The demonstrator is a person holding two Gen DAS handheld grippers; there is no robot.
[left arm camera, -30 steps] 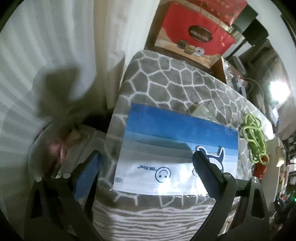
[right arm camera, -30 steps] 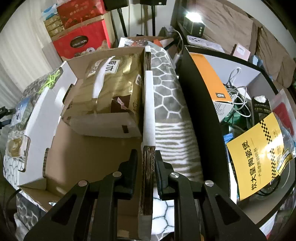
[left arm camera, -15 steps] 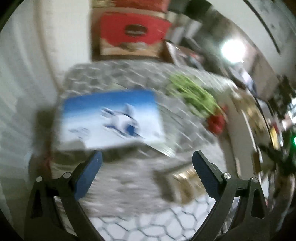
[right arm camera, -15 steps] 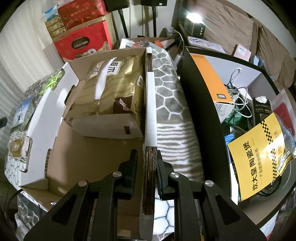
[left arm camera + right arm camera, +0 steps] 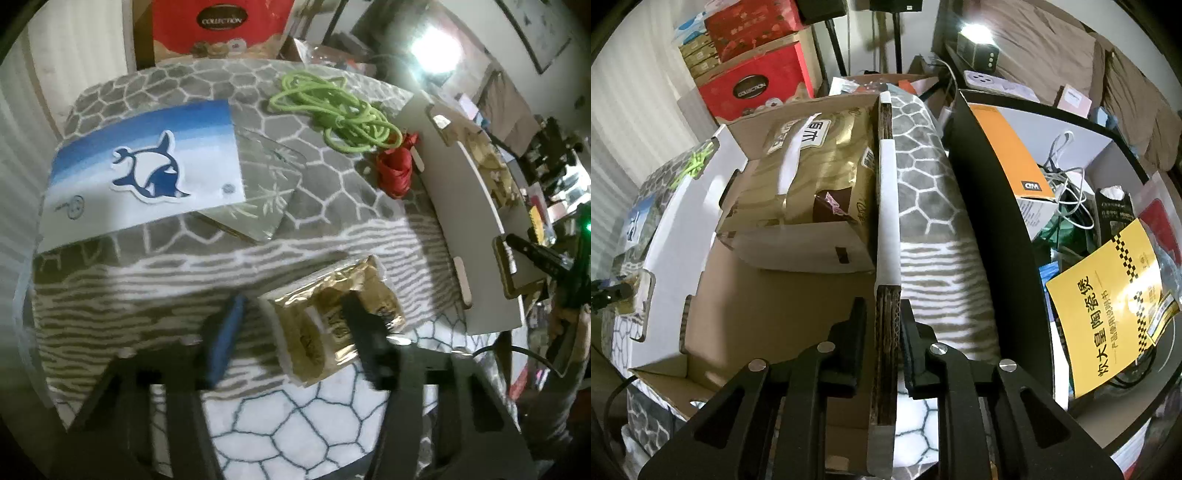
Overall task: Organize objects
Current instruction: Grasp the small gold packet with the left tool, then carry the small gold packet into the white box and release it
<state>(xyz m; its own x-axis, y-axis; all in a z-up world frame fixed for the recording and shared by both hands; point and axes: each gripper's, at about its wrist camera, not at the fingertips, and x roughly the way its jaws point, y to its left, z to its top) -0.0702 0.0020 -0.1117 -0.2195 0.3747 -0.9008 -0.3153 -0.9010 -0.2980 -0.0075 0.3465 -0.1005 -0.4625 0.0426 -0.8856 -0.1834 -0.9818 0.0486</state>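
Observation:
In the left wrist view my left gripper (image 5: 291, 325) is open over a small gold foil packet (image 5: 332, 317) lying on the patterned grey cloth; its right finger overlaps the packet, its left finger stands beside it. A blue mask pack with a dolphin (image 5: 144, 173), a green cord bundle (image 5: 340, 110) and a red ribbon roll (image 5: 395, 170) lie farther off. In the right wrist view my right gripper (image 5: 884, 325) is shut on the cardboard box's right wall (image 5: 885, 236). A large gold bag (image 5: 812, 173) lies inside the box.
The box's white left flap (image 5: 458, 206) rises at the right of the left view. A clear packet (image 5: 266, 192) lies beside the mask pack. A red Collection box (image 5: 753, 88) stands behind. A black shelf (image 5: 990, 206) with cables and a yellow booklet (image 5: 1108, 302) is right of the box.
My left gripper swung away from the mask pack to the right and down over the gold packet, its fingers closer together. My right gripper kept its hold on the box wall.

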